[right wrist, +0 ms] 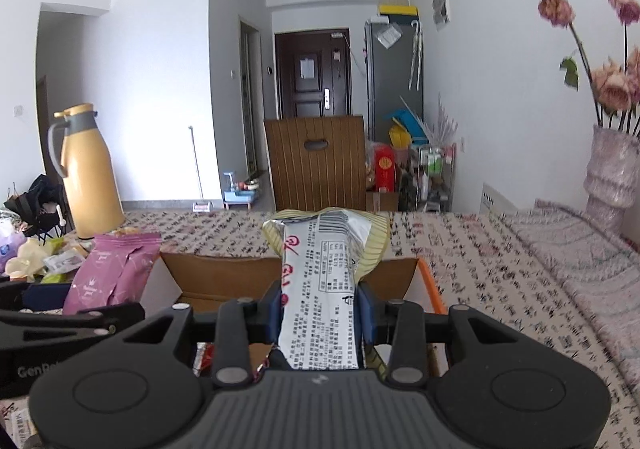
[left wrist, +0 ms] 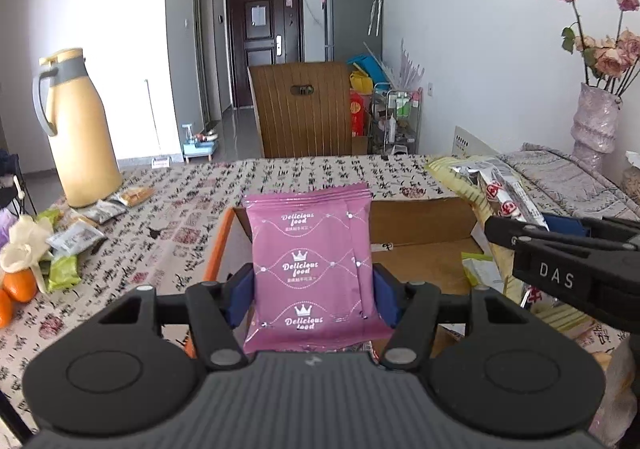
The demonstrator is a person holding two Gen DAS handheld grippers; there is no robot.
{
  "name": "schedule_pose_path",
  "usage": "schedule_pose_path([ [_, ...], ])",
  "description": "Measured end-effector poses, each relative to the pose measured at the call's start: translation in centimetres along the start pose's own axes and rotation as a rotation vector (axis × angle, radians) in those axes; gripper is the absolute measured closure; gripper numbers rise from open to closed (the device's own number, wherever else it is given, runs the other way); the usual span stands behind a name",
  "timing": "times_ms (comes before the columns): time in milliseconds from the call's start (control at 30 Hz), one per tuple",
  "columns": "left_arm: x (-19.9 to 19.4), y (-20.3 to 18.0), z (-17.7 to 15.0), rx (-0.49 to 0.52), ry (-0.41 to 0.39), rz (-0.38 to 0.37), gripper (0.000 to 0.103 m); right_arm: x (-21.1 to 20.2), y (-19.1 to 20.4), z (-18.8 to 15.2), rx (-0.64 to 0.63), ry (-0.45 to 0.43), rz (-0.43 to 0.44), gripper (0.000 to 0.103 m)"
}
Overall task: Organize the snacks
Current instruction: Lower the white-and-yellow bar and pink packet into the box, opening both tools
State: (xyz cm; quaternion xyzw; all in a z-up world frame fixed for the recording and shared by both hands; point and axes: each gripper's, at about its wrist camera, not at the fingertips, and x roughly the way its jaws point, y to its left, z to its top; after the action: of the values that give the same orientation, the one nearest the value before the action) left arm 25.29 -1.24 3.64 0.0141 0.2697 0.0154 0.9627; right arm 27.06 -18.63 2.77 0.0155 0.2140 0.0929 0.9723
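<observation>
Grip status, left side: my left gripper [left wrist: 314, 291] is clamped on a stack of pink snack packets [left wrist: 312, 269] printed "Delicious food". The blue pads [left wrist: 382, 295] press on both side edges of the stack, which stands upright between them, above the open cardboard box [left wrist: 420, 227]. At least two packets are in the stack; a second edge shows behind the front one.

Grip status, right side: my right gripper [right wrist: 319, 313] is closed narrow on a long silver snack pack [right wrist: 320, 289] with red characters and a printed nutrition panel. A pale yellow striped wrapper [right wrist: 374, 249] sits behind the pack on its right; I cannot tell whether it is a separate item. The pack points forward and up, also over the cardboard box [right wrist: 224, 277].

Position of box: it sits on the patterned tablecloth [left wrist: 180, 209], flaps open, with an orange edge [left wrist: 214, 249] along the left side in the left wrist view. Inside it, a green-and-white packet [left wrist: 478, 269] lies on the floor of the box, and a small red-and-silver wrapper [right wrist: 204, 359] shows below my right gripper.

Remaining items: a loose pile of snack packets [left wrist: 76, 241] lies at the left of the table, beside two oranges [left wrist: 20, 285] and near a yellow thermos jug [left wrist: 80, 129]. A vase of dried roses [left wrist: 596, 121] stands at the far right, well apart from the box.
</observation>
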Motion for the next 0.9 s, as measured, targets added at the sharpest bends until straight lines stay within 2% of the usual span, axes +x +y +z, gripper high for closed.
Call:
schedule_pose_path([
  [300, 3.3, 0.6, -1.2, -0.018, 0.060, 0.003, 0.041, 2.9, -0.7, -1.7, 0.019, 0.088, -0.012, 0.066],
  [567, 3.9, 1.2, -1.7, -0.040, 0.082, -0.011, 0.041, 4.2, -1.1, -2.3, 0.027, 0.134, -0.017, 0.064],
  [633, 3.7, 1.3, -1.6, -0.046, 0.073, -0.014, 0.038, 4.2, -1.2, -2.3, 0.030, 0.139, -0.020, 0.057],
  [700, 3.5, 1.4, -1.6, -0.048, 0.063, -0.008, 0.023, 4.1, -1.2, -2.4, 0.036, 0.135, -0.025, 0.045],
  [767, 3.3, 1.4, -1.5, -0.049, 0.050, -0.004, 0.017, 3.9, -1.4, -2.4, 0.048, 0.127, -0.033, 0.042],
  [800, 3.2, 1.4, -1.5, -0.053, 0.049, -0.004, 0.006, 3.8, -1.5, -2.4, 0.051, 0.124, -0.034, 0.039],
  [833, 3.1, 1.4, -1.5, -0.058, 0.043, 0.005, 0.000, 3.7, -1.5, -2.4, 0.056, 0.121, -0.034, 0.029],
  [900, 2.9, 1.5, -1.4, -0.066, 0.033, 0.025, 0.000, 3.5, -1.6, -2.4, 0.067, 0.111, -0.036, 0.012],
])
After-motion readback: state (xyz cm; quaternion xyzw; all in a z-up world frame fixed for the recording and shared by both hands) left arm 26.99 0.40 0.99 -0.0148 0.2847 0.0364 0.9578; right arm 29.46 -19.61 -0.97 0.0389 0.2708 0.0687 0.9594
